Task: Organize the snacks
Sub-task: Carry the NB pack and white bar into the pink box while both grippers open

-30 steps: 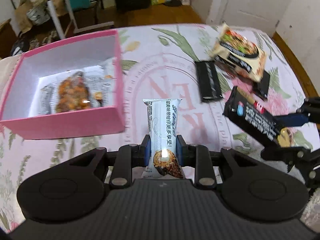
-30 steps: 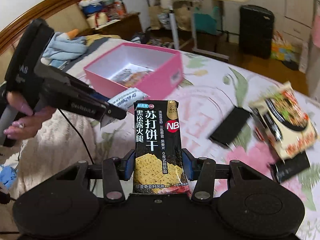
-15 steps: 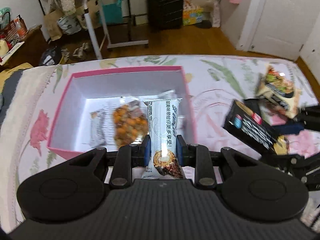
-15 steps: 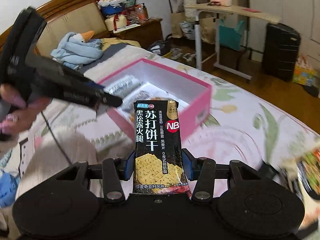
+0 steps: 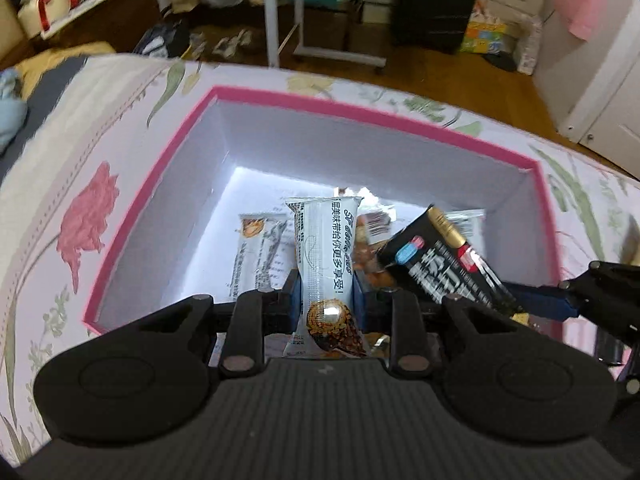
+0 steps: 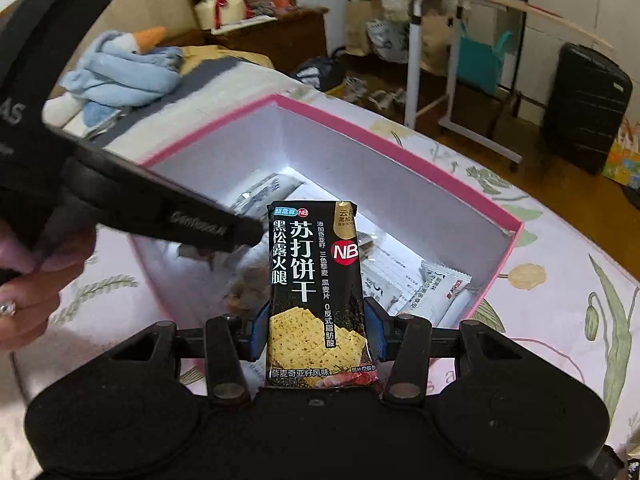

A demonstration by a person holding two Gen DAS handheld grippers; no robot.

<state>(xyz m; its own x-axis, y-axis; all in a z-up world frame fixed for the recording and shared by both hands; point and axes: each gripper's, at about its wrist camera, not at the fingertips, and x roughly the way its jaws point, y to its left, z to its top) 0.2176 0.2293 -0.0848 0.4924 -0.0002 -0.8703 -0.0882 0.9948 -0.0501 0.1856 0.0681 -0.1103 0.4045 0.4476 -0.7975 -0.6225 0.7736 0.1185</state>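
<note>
A pink box [image 5: 360,110] with white inner walls stands open on the floral bedspread. My left gripper [image 5: 326,296] is shut on a white snack bar packet [image 5: 326,248], held upright over the box's near side. Beside it on the right a black cracker packet [image 5: 440,264] tilts over the box, and my right gripper [image 6: 318,328] is shut on that cracker packet [image 6: 316,272]. Inside the box lie a white bar packet [image 5: 260,248], an orange nut packet [image 5: 372,256] and another white packet [image 6: 436,288]. A hand [image 6: 32,280] holds the left gripper's body at the right wrist view's left edge.
The box rim [image 6: 400,152] rises well above the snacks inside. A blue cloth [image 6: 120,72] lies on the bed beyond the box. Past the bed's far edge stand a rolling table [image 6: 460,60] and a black suitcase [image 5: 436,0] on the wooden floor.
Both grippers have swept across the bed and downward with their packets. The pink box, earlier off to the side, now lies directly beneath them. Loose packets on the bedspread have left view.
</note>
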